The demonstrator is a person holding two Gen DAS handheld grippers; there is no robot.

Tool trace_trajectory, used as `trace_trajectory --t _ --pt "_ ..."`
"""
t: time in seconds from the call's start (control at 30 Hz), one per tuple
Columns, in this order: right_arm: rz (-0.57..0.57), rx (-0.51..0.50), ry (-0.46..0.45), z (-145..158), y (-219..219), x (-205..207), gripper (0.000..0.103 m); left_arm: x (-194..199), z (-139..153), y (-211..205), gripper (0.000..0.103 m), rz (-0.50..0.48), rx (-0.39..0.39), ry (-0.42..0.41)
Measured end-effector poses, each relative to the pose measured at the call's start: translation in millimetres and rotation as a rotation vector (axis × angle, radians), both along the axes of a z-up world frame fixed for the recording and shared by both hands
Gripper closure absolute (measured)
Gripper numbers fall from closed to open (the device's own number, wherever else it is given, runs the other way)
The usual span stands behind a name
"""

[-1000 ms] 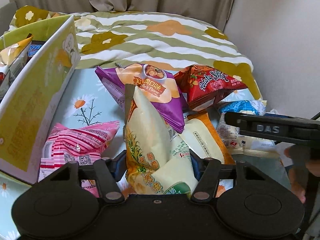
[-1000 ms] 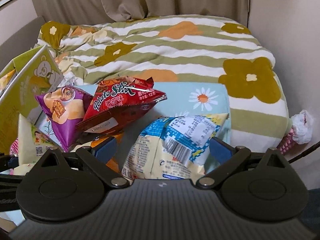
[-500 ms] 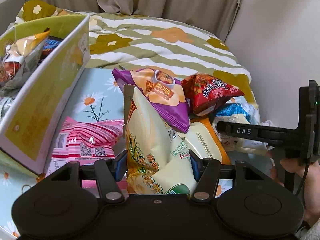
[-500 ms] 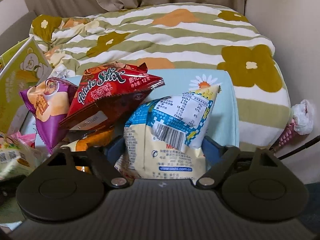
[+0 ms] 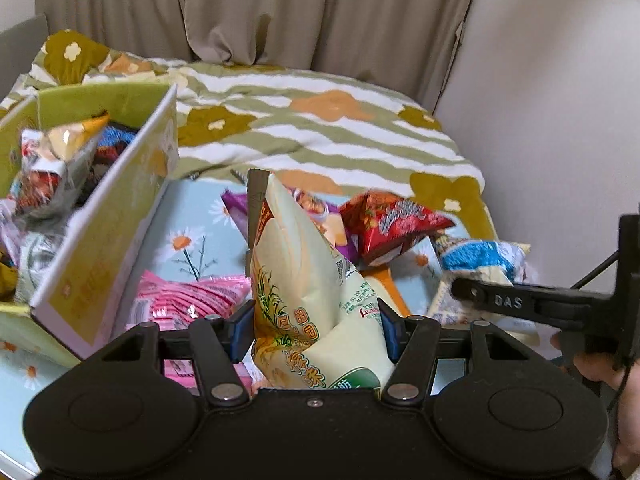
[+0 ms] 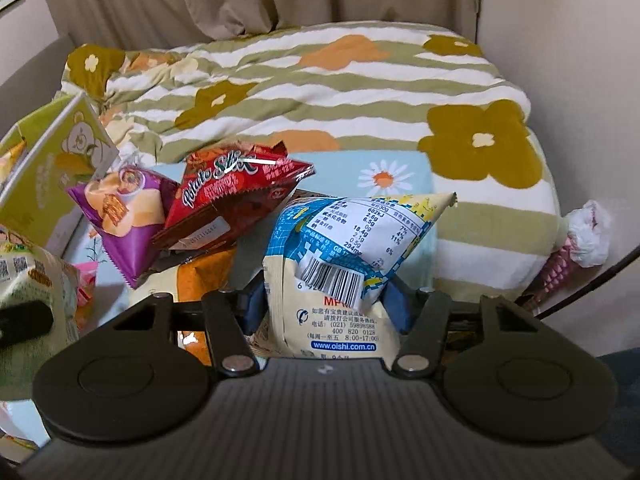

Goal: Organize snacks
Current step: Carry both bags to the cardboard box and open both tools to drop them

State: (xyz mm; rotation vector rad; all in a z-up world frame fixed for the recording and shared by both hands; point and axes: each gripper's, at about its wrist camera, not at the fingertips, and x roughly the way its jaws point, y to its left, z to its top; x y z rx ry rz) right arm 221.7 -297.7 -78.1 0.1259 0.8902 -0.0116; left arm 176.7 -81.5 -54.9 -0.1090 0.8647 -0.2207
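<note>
The pale cream snack bag with a rice-stalk print (image 5: 304, 280) stands upright, pinched between the blue pads of the left tongs (image 5: 314, 326), lifted above the light-blue daisy-print sheet (image 5: 192, 216) on the bed. Just left of that bag lies a pink striped snack packet (image 5: 188, 300) flat on the sheet. Further left of it stands the yellow-green cardboard box with a bear drawing (image 5: 104, 240), its near wall tilted, with several packets already inside (image 5: 52, 160). Behind the cream bag are a purple chip bag (image 6: 120, 216) and a red foil bag lettered Potato Stix (image 6: 232, 200), the red one leaning on the purple one; an orange-and-cream packet (image 6: 200, 276) lies under them.

To the right of the cream bag, the blue-and-cream crisp bag with a barcode and nutrition table (image 6: 344, 264) sits between the right tongs (image 6: 324, 308), whose jaws have just been closing in and now press on its sides. A person's hand (image 5: 600, 372) holds the handle of those tongs.

Beyond the snacks spreads a green-and-white striped quilt with mustard and orange flowers (image 6: 320, 92), backed by beige curtains (image 5: 280, 12). At the quilt's right edge, against the wall, rests a pink cone-shaped item with a crumpled white top (image 6: 576, 248)
</note>
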Motion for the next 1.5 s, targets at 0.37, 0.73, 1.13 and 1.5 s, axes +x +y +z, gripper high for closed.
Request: trace_trajectory --t 0.37,0.73,1.13,1.5 --pt "0.004 0.022 -0.066 49.8 16.1 -33.6 0.029 -17.3 53.5 45.5 0.040 0.042 -0.015 -0.125" --pt "0.110 0.103 -0.169 112.1 110.2 -21.2 0.029 -0.8 92.8 138.6 0.040 0.092 0.016 -0.208" --pt "0.243 0.132 -0.214 149.9 257.8 30.7 0.029 51.4 86.0 251.3 0.039 0.121 0.076 -0.172" --pt "0.203 0.086 -0.178 129.2 352.2 65.9 0.029 94.2 39.5 311.4 0.003 0.064 0.068 -0.042"
